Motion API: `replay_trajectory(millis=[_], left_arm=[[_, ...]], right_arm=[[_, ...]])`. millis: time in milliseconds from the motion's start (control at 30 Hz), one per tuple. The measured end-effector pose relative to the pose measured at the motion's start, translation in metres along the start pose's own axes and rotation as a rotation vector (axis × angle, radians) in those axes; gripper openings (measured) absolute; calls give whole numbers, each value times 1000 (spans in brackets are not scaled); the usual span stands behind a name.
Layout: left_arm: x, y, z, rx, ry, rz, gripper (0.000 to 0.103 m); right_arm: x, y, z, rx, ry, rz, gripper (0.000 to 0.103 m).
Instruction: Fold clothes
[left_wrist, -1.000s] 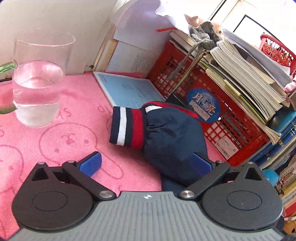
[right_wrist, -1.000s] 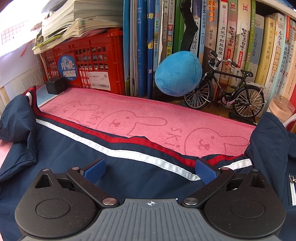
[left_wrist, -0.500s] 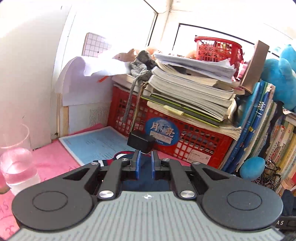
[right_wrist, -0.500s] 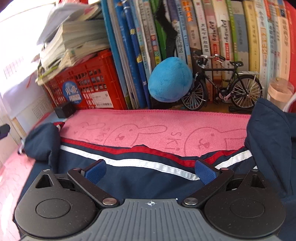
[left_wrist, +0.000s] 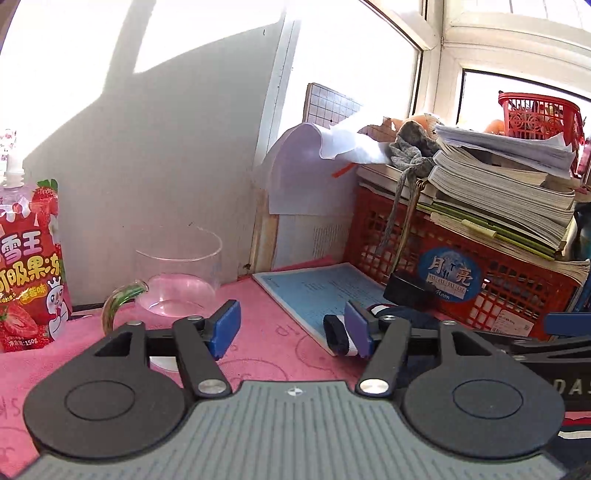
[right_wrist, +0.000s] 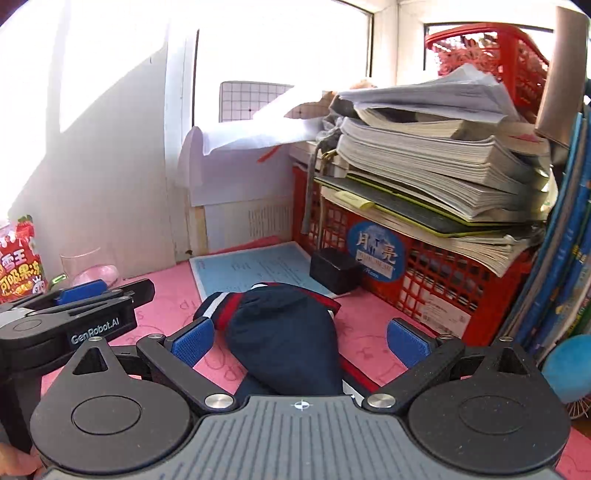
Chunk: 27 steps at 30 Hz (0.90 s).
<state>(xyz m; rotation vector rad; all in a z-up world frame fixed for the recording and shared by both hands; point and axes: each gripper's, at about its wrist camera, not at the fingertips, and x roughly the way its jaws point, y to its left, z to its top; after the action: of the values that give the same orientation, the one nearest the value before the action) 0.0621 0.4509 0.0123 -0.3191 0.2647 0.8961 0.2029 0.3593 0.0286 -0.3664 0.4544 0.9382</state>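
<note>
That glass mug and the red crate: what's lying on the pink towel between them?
A blue printed sheet lies flat between the glass mug and the red crate, shown in the left wrist view.

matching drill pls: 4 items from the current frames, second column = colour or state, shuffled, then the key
1. glass mug
2. crate
3. notebook
4. sleeve

A. navy, striped cuff
B. red, books piled on top
C. clear, partly filled with water
D. light blue, flat on the pink mat

Pairs: 1-C, 2-B, 3-D, 4-A
</note>
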Motion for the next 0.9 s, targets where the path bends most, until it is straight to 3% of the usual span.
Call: replay_trajectory(millis=[67,200,300,333,367,400,433,567,633,733,900], left_arm=[[-2,15,7,-63,-3,-4,83],[-9,45,17,-221,-18,-40,84],[-14,43,19,-219,-42,-117,93],[-17,41,19,-210,-56,-138,99],[-20,39,18,-201,-73,-156,102],[-23,37,18,-193,-90,-174,102],[-25,37,18,-193,-104,-192,103],[-28,39,18,-229,-112,-286,103],[-31,39,19,-242,-114,-353,103],[-43,30,17,-181,-147,-506,103],[-107,-6,-10,137,1,-881,103]], right_arm=[[32,8,3,-58,66,-7,99],[62,19,-9,-132,128,30,98],[71,37,-18,-193,109,13,98],[76,43,-19,-210,108,-8,90],[76,40,-17,-171,107,-19,64],[75,34,-14,-118,107,-28,49],[74,29,-10,-66,106,-37,27],[42,-1,3,57,50,-79,22],[13,-22,10,109,13,-102,22],[-28,-54,14,209,-7,-118,21],[-92,-84,13,272,-44,-140,20]])
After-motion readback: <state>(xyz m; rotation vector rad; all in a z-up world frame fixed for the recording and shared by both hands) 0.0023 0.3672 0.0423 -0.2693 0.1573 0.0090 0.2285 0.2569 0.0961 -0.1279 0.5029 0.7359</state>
